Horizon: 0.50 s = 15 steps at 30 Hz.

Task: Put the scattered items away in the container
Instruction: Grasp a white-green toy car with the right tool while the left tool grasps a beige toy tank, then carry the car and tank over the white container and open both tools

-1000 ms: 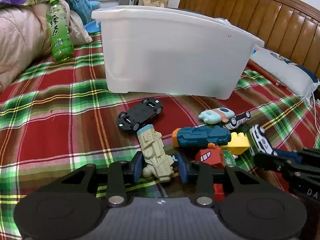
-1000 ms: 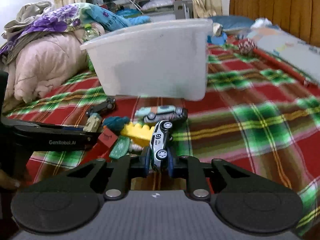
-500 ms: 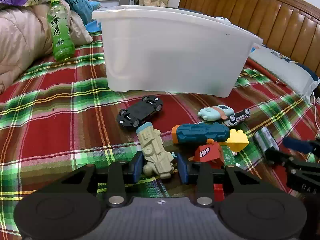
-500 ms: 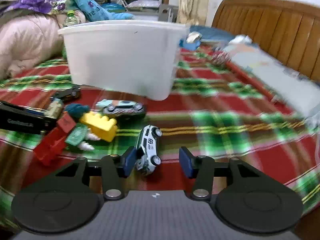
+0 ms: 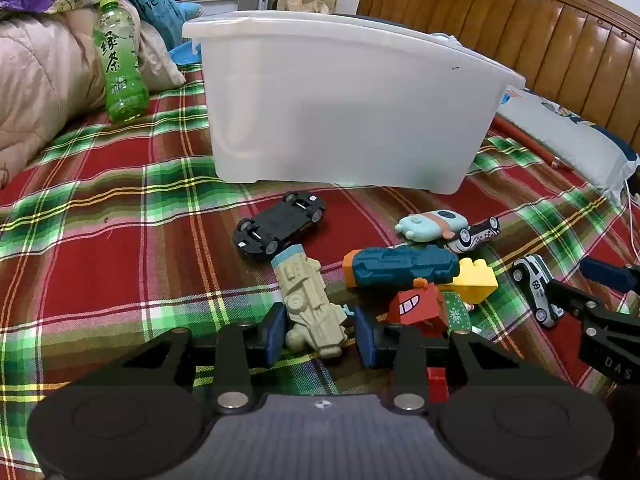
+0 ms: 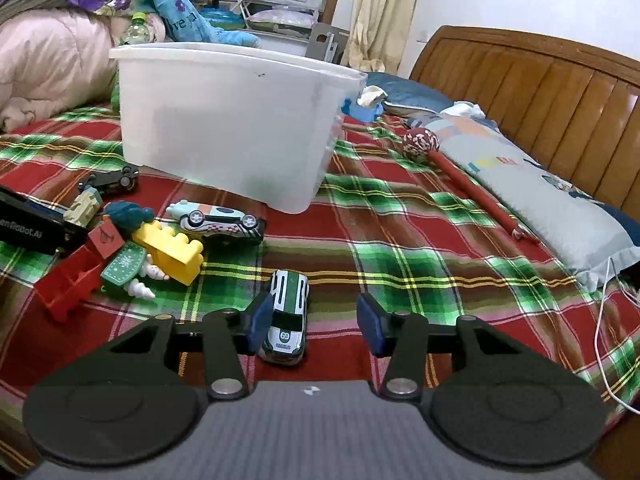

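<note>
A white plastic bin [image 5: 344, 108] stands on the plaid bedspread; it also shows in the right wrist view [image 6: 228, 128]. My left gripper [image 5: 320, 332] is open, its blue pads on either side of a beige toy truck [image 5: 310, 306] that lies on the bed. My right gripper [image 6: 316, 322] is open around a white and green toy car [image 6: 287, 316], which rests on the bed close to the left pad. The same car [image 5: 536, 288] shows in the left wrist view. A black car [image 5: 280, 224], a blue toy [image 5: 400, 266] and a yellow brick [image 5: 476, 278] lie nearby.
A green tea bottle [image 5: 120, 64] leans on a pink quilt [image 5: 36, 80] at the far left. A pillow [image 6: 532, 192] and a red stick with a ball head [image 6: 460, 168] lie at the right by the wooden headboard [image 6: 540, 80]. A striped car [image 6: 222, 222] and a red block [image 6: 76, 276] lie left.
My right gripper held the white and green car a second ago; it has opened and the car now lies on the bed between the pads. My left gripper stays open around the beige truck.
</note>
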Tool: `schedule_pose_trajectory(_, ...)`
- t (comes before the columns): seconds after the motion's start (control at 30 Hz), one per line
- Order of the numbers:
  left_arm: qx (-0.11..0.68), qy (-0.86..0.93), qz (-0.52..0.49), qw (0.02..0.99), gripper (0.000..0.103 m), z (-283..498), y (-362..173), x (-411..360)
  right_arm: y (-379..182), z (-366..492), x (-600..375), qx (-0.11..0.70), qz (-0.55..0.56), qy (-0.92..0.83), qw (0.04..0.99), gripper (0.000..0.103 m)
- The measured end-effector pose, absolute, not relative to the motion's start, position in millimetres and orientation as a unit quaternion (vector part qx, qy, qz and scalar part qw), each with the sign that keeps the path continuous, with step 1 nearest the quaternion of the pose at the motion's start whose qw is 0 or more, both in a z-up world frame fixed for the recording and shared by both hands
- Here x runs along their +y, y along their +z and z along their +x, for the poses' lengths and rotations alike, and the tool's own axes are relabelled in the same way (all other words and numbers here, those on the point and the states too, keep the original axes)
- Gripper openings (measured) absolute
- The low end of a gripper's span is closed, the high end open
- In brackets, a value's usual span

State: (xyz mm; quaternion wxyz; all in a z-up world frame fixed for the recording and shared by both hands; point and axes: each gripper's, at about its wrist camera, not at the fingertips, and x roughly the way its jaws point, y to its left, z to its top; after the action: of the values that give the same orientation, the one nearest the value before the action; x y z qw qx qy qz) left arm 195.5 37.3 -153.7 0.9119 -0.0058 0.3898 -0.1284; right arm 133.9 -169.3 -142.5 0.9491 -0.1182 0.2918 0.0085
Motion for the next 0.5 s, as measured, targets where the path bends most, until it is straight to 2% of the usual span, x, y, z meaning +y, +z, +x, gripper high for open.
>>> schedule_pose_trajectory(0.3,0.388,-0.128,-0.005,0.913,0.042,195.5,-154.1,36.8,-154.4,141.5,-159.3,0.322,-0.104,0.033,0.940,0.049)
schedule_pose_trajectory(0.33,0.388,-0.128,-0.003,0.913,0.042,195.3,-154.1,36.6,-156.6,143.5,-159.9,0.328,-0.099,0.035,0.939,0.044)
schedule_pose_trajectory(0.37,0.387,-0.129,-0.001,0.913,0.042,195.0,-154.2,36.3,-158.3,145.1,-160.7,0.332,-0.094,0.037,0.938,0.035)
schedule_pose_trajectory(0.5,0.385,-0.128,0.010,0.914,0.039,194.3,-153.8,33.6,-157.7,144.3,-161.5,0.331,-0.092,0.034,0.938,0.033)
